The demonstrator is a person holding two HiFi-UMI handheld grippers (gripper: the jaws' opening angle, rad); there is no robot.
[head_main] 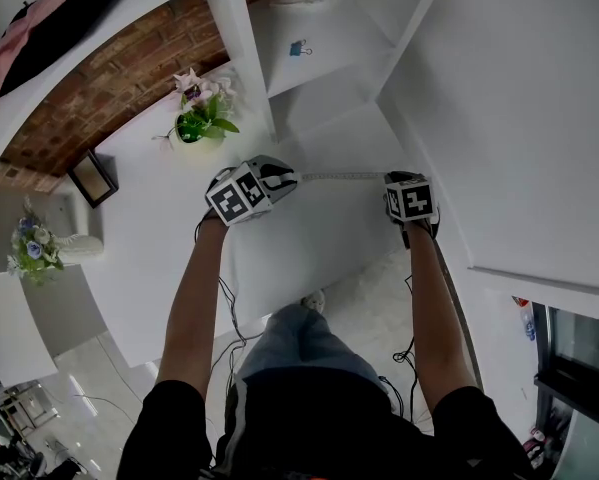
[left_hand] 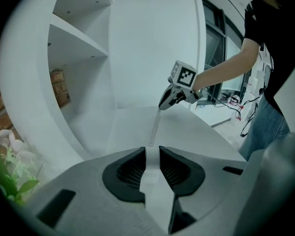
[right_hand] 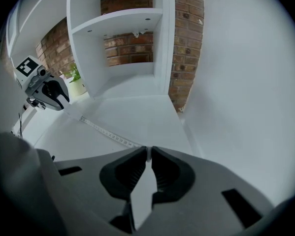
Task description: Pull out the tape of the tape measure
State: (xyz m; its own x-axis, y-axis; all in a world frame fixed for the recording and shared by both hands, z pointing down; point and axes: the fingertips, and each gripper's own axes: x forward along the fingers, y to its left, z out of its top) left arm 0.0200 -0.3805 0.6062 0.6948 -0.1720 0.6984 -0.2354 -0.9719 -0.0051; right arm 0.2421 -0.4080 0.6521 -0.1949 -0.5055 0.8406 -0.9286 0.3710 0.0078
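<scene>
Above the middle of the white worktop point(head_main: 324, 230), both grippers are held level with each other and well apart, the tape point(head_main: 341, 176) being stretched straight between them. The left gripper point(left_hand: 152, 155) is closed on the tape measure case point(left_hand: 154, 191); the white case is clamped between the two black pads, and the tape is seen leaving it forward toward the other gripper. The right gripper point(right_hand: 148, 154) is closed on the free end of the tape, with the jaws almost together and the thin tip pinched at their front. From that tip, the graduated tape is seen running over the worktop to the left gripper. The tape is kept clear of the surface, parallel to the worktop's far edge. A potted plant point(head_main: 199, 120) is placed near the far left corner of the worktop, and a dark picture frame point(head_main: 91, 178) is set at the left edge. White shelving point(head_main: 324, 88) is mounted behind the far edge, and a blue clip point(head_main: 299, 48) is seen on one shelf. A brick wall point(head_main: 99, 98) is visible behind the shelving.
</scene>
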